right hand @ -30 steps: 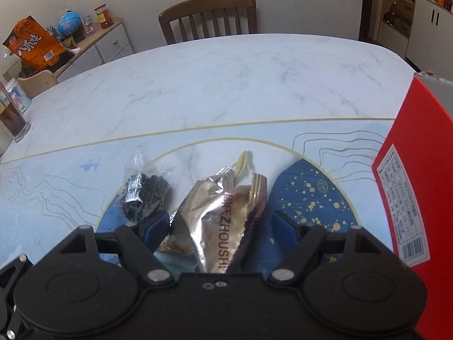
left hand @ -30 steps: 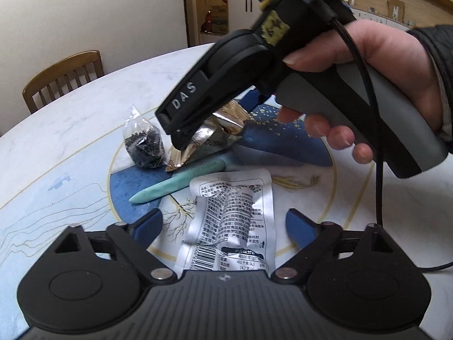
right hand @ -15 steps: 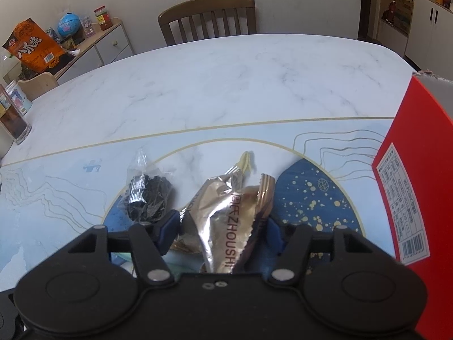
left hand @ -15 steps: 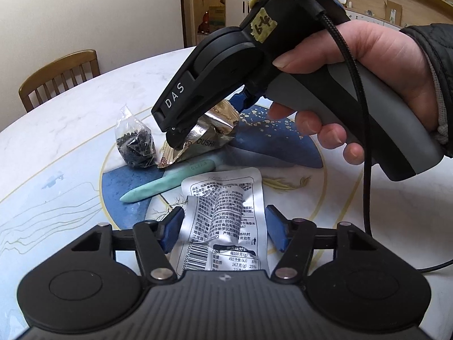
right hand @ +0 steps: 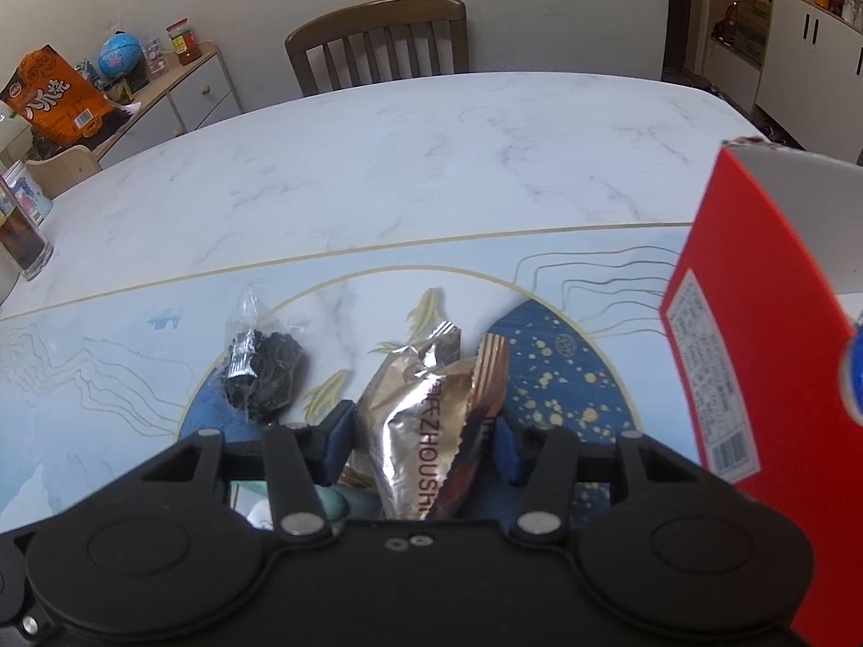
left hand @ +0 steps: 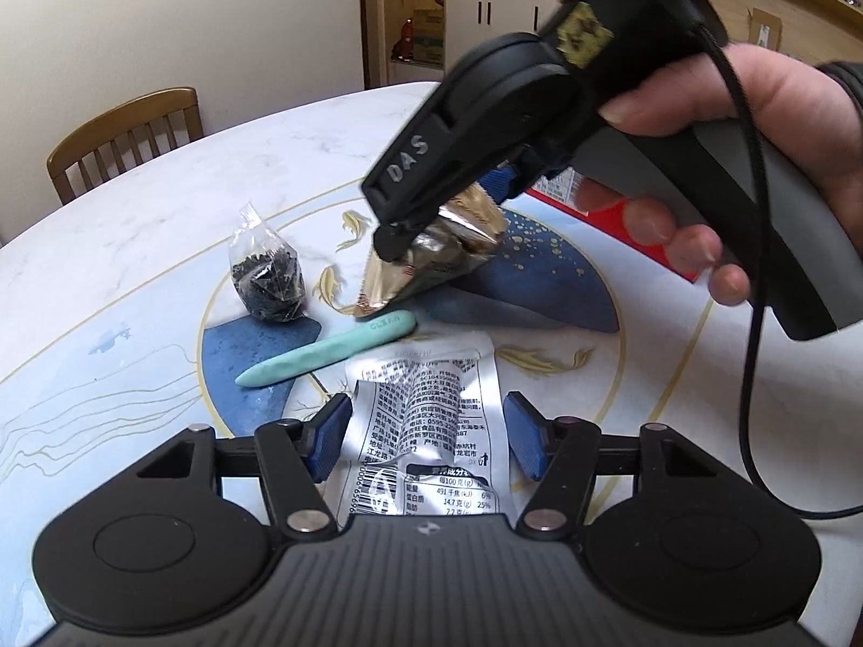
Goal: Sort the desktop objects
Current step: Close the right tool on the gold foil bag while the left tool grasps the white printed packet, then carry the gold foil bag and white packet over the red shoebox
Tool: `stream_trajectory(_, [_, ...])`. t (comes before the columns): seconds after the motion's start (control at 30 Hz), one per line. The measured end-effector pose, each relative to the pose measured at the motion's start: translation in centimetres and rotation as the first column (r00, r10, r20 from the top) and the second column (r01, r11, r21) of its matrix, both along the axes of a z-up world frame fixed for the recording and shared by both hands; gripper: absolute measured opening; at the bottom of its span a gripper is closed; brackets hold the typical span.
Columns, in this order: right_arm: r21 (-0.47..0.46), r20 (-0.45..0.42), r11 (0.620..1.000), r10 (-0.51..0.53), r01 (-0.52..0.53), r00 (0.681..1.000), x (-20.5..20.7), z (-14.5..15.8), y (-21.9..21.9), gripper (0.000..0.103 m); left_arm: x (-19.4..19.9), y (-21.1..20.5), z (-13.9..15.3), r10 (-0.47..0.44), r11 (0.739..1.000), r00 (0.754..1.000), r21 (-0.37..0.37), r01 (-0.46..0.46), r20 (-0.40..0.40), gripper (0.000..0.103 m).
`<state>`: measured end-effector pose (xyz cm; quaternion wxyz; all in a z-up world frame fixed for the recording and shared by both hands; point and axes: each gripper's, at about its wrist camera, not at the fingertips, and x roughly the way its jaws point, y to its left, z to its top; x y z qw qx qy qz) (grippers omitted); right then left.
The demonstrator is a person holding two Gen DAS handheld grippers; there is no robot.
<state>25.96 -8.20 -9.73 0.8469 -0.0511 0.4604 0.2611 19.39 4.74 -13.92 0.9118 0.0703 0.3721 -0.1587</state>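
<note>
- Four loose things lie on the white marble-patterned table (right hand: pixel 431 162): one gold foil snack packet, one silver foil packet with black print, one small clear bag of dark bits, and one mint-green tapered stick.
- One red cardboard box (right hand: pixel 755 334) stands at the right edge of the right wrist view, its printed label facing the camera.
- The gold foil snack packet (right hand: pixel 415 431) sits in the lower centre of the right wrist view. Its long axis runs from the bottom of the frame up towards the chair, with the crimped end uppermost.
- The right gripper (right hand: pixel 418 445) has this gold packet between its blue pads; the jaws are closing, and both pads press its sides.
- In the left wrist view the same gold packet (left hand: pixel 431 264) is tilted, its narrow end pointing to the lower left, just above the stick.
- The silver foil packet with black print (left hand: pixel 426 420) lies flat in the lower centre of the left wrist view, its long axis running from the bottom of the frame upward.
- The left gripper (left hand: pixel 426 434) is clamped on this silver packet, a blue pad against each side edge.
- The mint-green tapered stick (left hand: pixel 329 356) lies slanted, pointed end at lower left, blunt end at upper right.
- The small clear bag of dark bits (left hand: pixel 267 280) stands left of centre, apart from the stick.
- One hand (left hand: pixel 755 124) holds the right gripper's grey handle at the upper right.
- One wooden chair (right hand: pixel 377 43) stands behind the table.
</note>
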Motion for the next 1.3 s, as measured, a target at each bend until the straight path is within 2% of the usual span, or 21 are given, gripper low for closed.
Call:
stream_trajectory(0.8, [0.053,0.028,0.998,-0.02,0.018,0.999,-4.7,5.0,-5.3,0.05,-2.2,-1.0,5.6,0.047,0.998,0.996,-0.037,-0.045,0.076,0.06])
stream_trajectory(1.3, [0.123,0.099,0.991,-0.072,0.06,0.992,-7.4,10.5,-10.5,0.05,-4.5,-2.7,11.3,0.043,0.999,0.98,-0.001,-0.044,0.194,0.06])
